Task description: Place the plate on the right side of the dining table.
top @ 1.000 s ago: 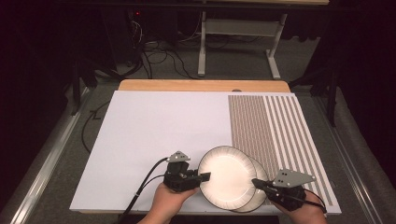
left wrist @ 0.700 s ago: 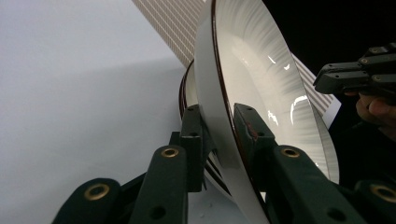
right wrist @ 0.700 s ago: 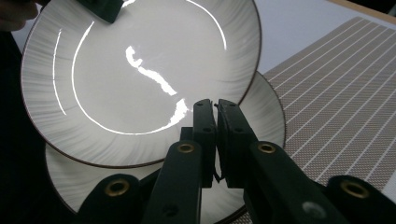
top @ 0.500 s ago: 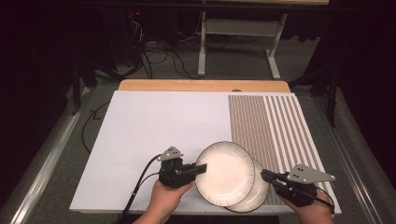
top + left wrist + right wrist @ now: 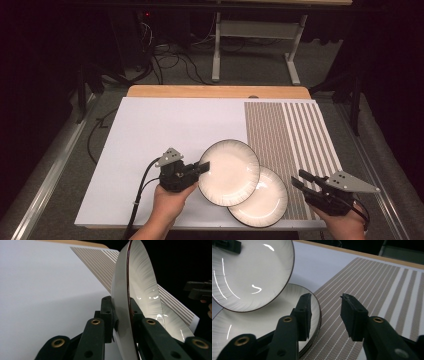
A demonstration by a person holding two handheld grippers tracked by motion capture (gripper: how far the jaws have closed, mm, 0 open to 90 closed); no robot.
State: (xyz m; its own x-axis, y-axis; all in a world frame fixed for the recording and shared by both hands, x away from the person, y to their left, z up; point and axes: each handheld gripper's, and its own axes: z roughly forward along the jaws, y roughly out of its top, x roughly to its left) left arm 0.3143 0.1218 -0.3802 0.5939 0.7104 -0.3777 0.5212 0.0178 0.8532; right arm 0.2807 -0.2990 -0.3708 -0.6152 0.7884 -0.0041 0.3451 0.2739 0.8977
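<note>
The left claw (image 5: 204, 167) was clamped on the rim of the upper plate (image 5: 229, 171), one jaw on each face of the dish, as the left gripper view made plain with the plate (image 5: 140, 290) standing edge-on between the two black jaws. That white plate, edged with a thin dark line, was held raised and tilted near the front of the table (image 5: 165, 125), overlapping the lower plate (image 5: 262, 200). The lower plate lay flat on the table at the front edge, partly on the white surface and partly on the striped placemat (image 5: 290, 140). The right claw (image 5: 300, 181) stood released, its jaws parted and holding nothing, just beside the lower plate's right rim; in the right gripper view one jaw hung over the rim of that plate (image 5: 262, 322) and the other over the placemat (image 5: 372, 285), with the lifted plate (image 5: 249, 272) above and to the left.
</note>
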